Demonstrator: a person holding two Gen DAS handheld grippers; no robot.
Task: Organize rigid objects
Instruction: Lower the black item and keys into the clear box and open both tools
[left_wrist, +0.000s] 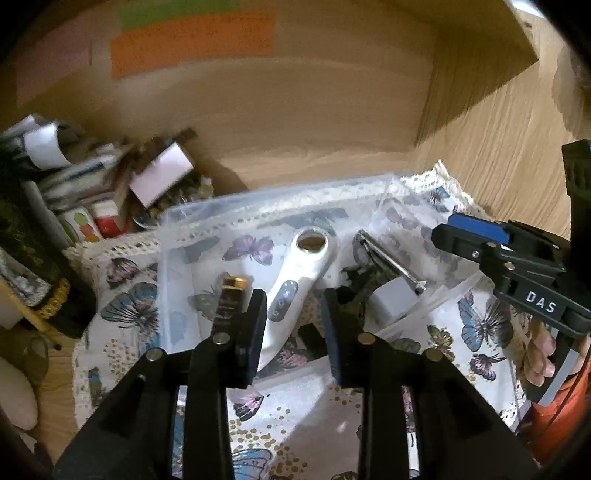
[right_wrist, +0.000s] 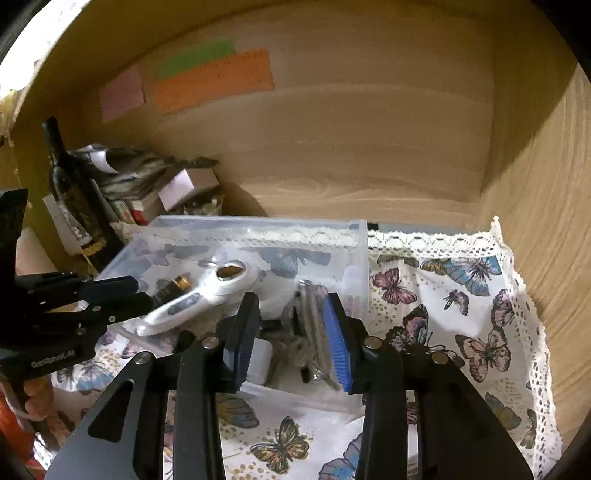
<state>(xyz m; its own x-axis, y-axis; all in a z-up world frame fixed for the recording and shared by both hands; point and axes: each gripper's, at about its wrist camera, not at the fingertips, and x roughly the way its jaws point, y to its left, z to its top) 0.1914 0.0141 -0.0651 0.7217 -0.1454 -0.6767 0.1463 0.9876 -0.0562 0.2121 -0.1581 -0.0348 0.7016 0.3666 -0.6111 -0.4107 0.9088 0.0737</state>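
Observation:
A clear plastic box (left_wrist: 173, 236) (right_wrist: 354, 236) stands on a butterfly-print cloth. Inside lie a white handheld device with a round hole (left_wrist: 295, 280) (right_wrist: 199, 299), a black and gold lipstick-like tube (left_wrist: 229, 295) (right_wrist: 173, 286), a small white cube (left_wrist: 391, 302) (right_wrist: 258, 360), a metal clip tool (left_wrist: 391, 262) (right_wrist: 314, 317) and dark keys. My left gripper (left_wrist: 293, 328) (right_wrist: 125, 295) is open, empty, above the box's near edge over the white device. My right gripper (right_wrist: 291, 332) (left_wrist: 443, 230) is open, empty, above the box's right part over the metal tool.
The cloth (right_wrist: 461, 314) covers a wooden shelf with back and right side walls (right_wrist: 535, 203). A dark bottle (right_wrist: 74, 199) and a pile of boxes and papers (left_wrist: 110, 188) stand at the left. Coloured notes (right_wrist: 210, 77) stick to the back wall.

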